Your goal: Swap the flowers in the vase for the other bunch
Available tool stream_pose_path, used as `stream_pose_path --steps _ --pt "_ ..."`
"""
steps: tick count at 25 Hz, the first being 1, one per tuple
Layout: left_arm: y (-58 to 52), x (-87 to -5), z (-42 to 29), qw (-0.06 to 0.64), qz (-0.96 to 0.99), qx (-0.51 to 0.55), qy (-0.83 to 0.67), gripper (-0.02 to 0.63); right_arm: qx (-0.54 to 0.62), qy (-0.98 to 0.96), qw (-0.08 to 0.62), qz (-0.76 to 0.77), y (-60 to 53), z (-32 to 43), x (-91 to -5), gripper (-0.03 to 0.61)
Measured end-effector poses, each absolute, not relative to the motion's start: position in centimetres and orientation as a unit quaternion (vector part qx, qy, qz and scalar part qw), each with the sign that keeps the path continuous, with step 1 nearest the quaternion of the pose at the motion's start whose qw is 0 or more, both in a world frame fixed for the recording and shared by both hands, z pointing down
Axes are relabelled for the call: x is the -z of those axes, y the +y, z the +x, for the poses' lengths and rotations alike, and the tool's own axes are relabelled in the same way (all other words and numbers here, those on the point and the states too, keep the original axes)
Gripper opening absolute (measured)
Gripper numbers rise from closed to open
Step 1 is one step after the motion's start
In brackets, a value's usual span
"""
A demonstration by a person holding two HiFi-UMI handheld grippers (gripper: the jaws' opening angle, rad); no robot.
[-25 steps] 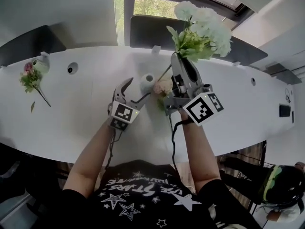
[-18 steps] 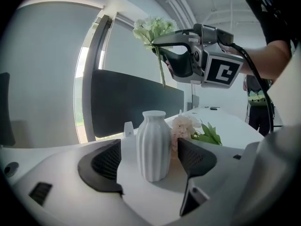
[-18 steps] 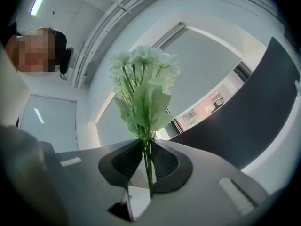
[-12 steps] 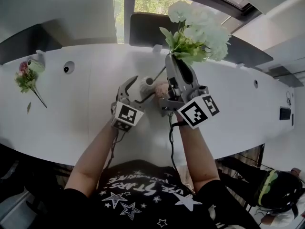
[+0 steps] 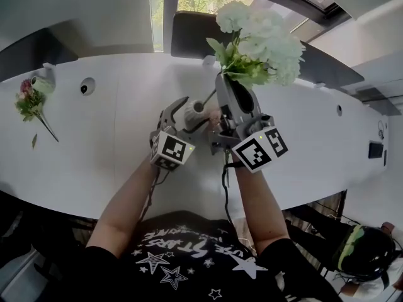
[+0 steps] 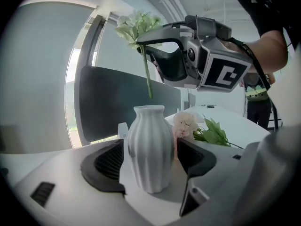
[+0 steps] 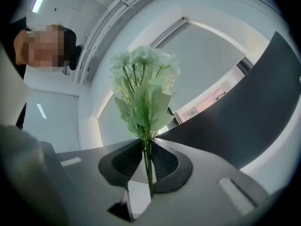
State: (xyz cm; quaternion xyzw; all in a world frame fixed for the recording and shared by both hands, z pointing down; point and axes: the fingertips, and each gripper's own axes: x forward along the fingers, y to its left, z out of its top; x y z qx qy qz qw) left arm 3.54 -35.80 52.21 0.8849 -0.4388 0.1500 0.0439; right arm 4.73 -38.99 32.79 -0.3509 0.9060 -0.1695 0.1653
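Left tongs (image 5: 189, 112) stand wide, and the white ribbed ceramic vase (image 6: 149, 145) is upright between them on the long white surface (image 5: 107, 143). In the left gripper view, both dark pads are very near to the vase's sides. It seems a thin gap remains on each side, though this is hard to tell from that angle.

Right tongs (image 7: 146, 149) are narrow and clamp the thin green stems of the bunch of white flowers with pale green leaves (image 7: 143, 93). This bunch is held up in the air, with its heads towards the window and its stems pointing down. In the left gripper view, the right tongs (image 6: 143, 44) hang above the vase, and the cut end of the stems is just over the vase's mouth, not inside it.

A pale pink flower with green leaves (image 6: 188, 124) lies on the surface just beside the vase, on the side of the right tongs. In the head view it shows as a pink spot (image 5: 215, 114) between the vase (image 5: 194, 109) and the right tongs (image 5: 227, 80).

Well apart, near the left end of the surface, lies a small bunch of pink flowers with green leaves (image 5: 30, 104), and beside it stands a small white object (image 5: 45, 79) that I cannot identify.
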Motion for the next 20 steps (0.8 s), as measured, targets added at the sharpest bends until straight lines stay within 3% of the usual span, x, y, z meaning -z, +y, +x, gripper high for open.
stream_pose_path --steps 6,10,20 --pt "-36.4 -53.3 3.5 0.054 0.885 -0.16 -0.435 0.356 0.173 0.906 0.164 -0.35 -39.4 4.5 -34.2 0.057" --pt "-36.2 -53.5 3.4 0.056 0.886 -0.159 -0.431 0.304 0.18 0.906 0.16 -0.349 -39.3 4.1 -35.1 0.057" --pt "-36.2 -53.4 3.5 0.06 0.892 -0.16 -0.418 0.299 0.2 0.92 0.13 -0.311 -38.2 3.3 -37.5 0.058"
